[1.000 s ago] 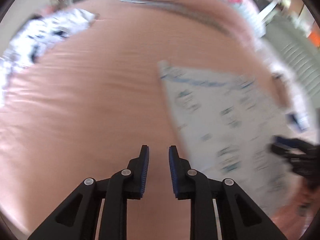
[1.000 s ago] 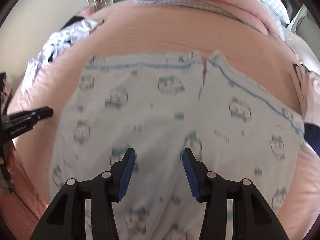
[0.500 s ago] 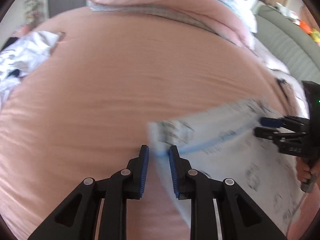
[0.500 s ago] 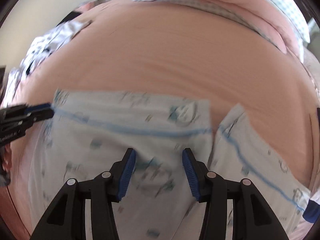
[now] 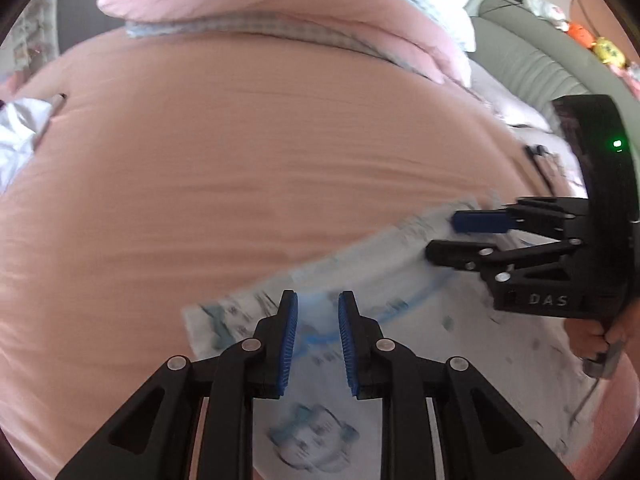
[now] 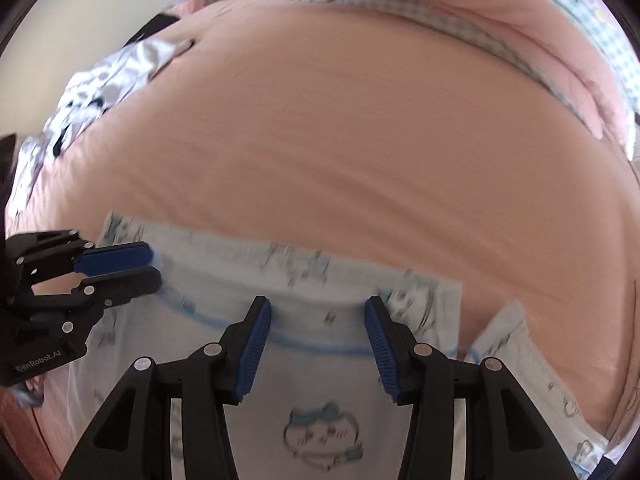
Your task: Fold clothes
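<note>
Bed (image 5: 240, 168): smooth peach sheet, pink quilt (image 5: 280, 0) heaped at far edge. Pale blue cartoon-print garment (image 6: 320, 392): soft, flat at near edge. Left gripper (image 5: 314, 344): narrow gap, gripping nothing. Right gripper (image 6: 318, 344): wider, empty.

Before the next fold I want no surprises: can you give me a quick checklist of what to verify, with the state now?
1. Left gripper over the hem of the printed garment: ok.
2. Right gripper over the same hem: ok.
3. Cloth pinched in either gripper: cannot tell, blurred.
4. Garment lying flat on the pink sheet: ok.
5. Sheet beyond the hem bare: ok.
</note>
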{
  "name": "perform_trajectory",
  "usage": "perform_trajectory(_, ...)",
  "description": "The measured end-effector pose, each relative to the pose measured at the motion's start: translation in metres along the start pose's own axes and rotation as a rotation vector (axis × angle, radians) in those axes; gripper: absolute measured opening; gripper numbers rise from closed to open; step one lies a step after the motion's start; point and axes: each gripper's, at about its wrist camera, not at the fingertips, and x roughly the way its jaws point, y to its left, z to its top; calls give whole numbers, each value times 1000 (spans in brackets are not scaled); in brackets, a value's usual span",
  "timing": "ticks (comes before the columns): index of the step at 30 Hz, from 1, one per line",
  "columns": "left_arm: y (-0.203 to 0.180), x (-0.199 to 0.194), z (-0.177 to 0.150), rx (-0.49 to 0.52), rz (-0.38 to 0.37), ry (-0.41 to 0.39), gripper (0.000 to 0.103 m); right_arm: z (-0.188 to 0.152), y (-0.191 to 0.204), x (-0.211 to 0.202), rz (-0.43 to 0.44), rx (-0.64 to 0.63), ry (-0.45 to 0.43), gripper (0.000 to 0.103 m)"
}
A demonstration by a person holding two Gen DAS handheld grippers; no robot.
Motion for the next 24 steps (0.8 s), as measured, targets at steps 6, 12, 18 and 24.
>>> perform_trajectory(6, 9, -8, 7, -26, 86, -60, 19, 4, -12, -10, -12, 86, -65, 49)
perform_trajectory(12, -4, -45, -30, 73, -24, 26, 19, -45, -2, -58, 97, 46, -20, 49)
perform_trajectory(18, 9, -74, -73, 52, 178, 99, 20, -112, 21, -64, 115, 32, 68, 49)
perform_trajectory(24, -76, -107, -116, 123, -44, 118, 23, -193, 12, -111, 140, 129, 31, 49)
